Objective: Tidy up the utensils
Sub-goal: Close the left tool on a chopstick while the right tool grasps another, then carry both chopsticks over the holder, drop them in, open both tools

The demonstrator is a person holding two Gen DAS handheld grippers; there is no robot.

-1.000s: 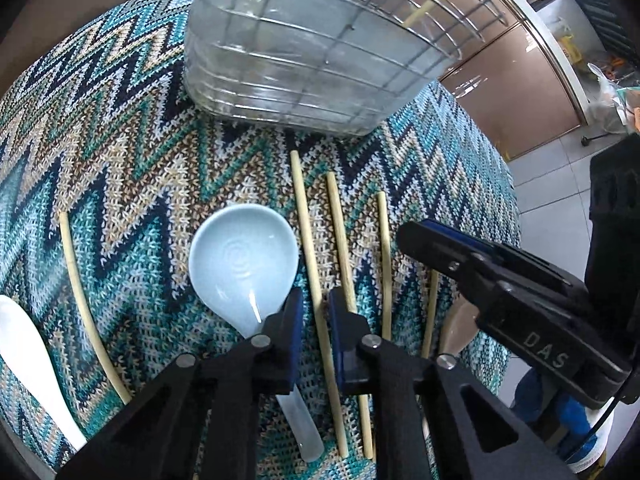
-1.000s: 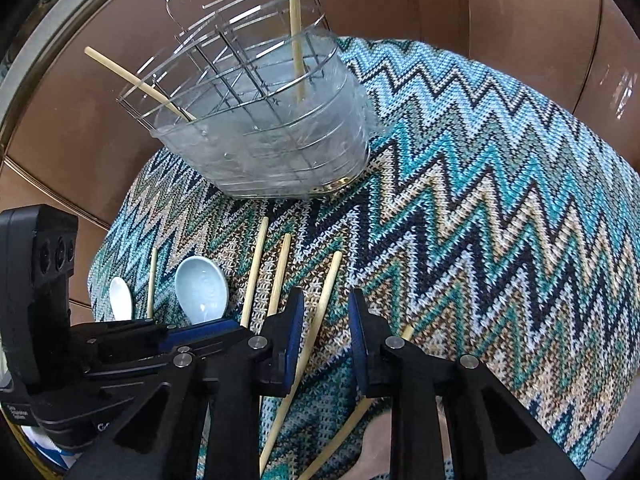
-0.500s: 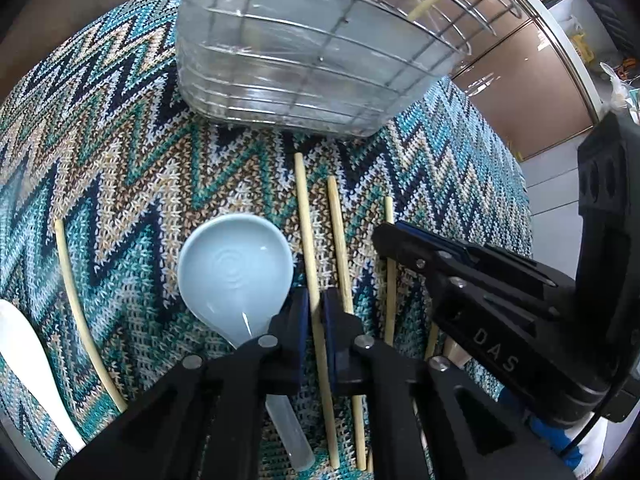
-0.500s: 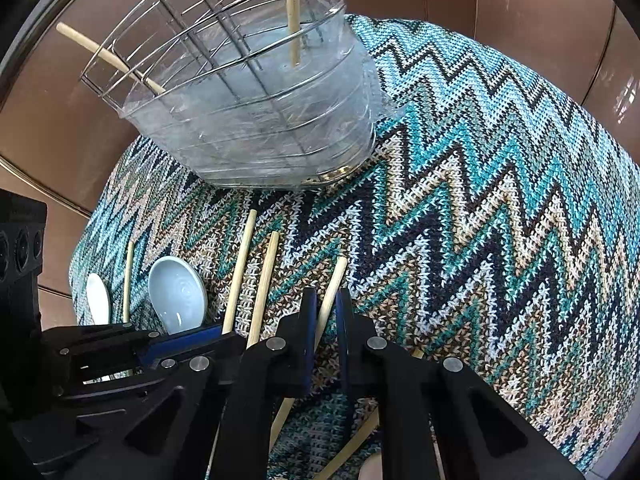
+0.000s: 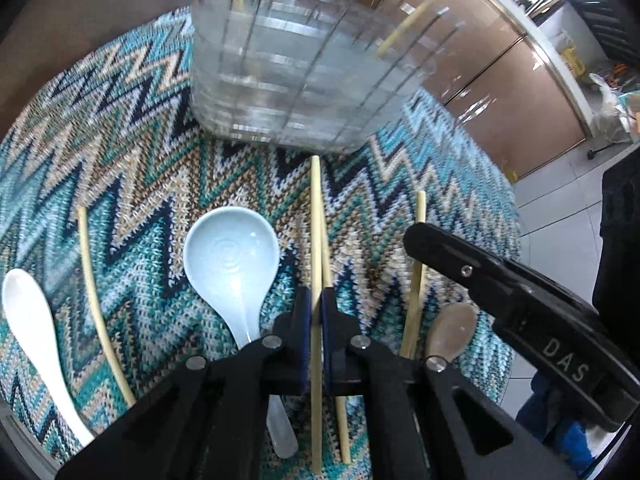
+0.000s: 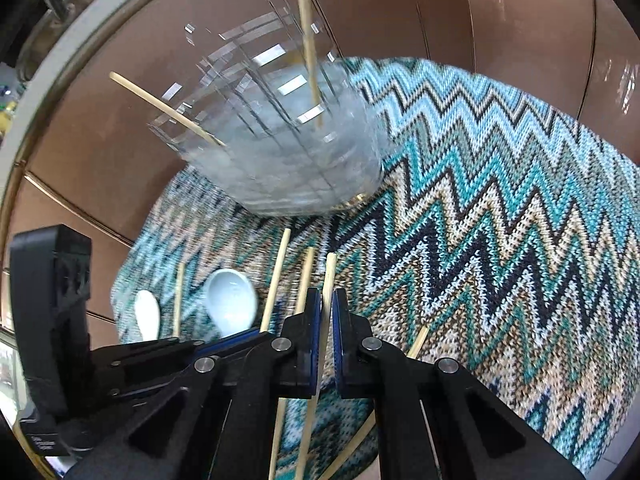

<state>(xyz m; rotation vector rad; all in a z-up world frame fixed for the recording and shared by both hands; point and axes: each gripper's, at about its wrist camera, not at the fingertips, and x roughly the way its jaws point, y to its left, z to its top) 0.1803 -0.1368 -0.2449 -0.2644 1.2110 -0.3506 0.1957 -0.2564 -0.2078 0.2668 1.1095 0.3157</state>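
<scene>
My left gripper (image 5: pixel 316 300) is shut on a wooden chopstick (image 5: pixel 316 216) that points toward the wire utensil basket (image 5: pixel 304 80). My right gripper (image 6: pixel 326 300) is shut on another chopstick (image 6: pixel 329 280). The basket (image 6: pixel 280 152) has a clear liner and holds two chopsticks. On the zigzag cloth lie a pale blue spoon (image 5: pixel 232 256), a white spoon (image 5: pixel 28 320), a brownish spoon (image 5: pixel 452 332) and other loose chopsticks (image 5: pixel 96 304). The right gripper shows in the left wrist view (image 5: pixel 500 280).
The zigzag knitted cloth (image 6: pixel 500 220) covers a round table. Brown cabinet panels (image 6: pixel 400 8) stand behind it. A tiled floor (image 5: pixel 560 208) lies beyond the table's right edge. The left gripper body (image 6: pixel 52 320) sits at the lower left of the right wrist view.
Both grippers closed from open onto a chopstick each. Both have since lifted and moved, and the basket is now blurred and looks farther off.
</scene>
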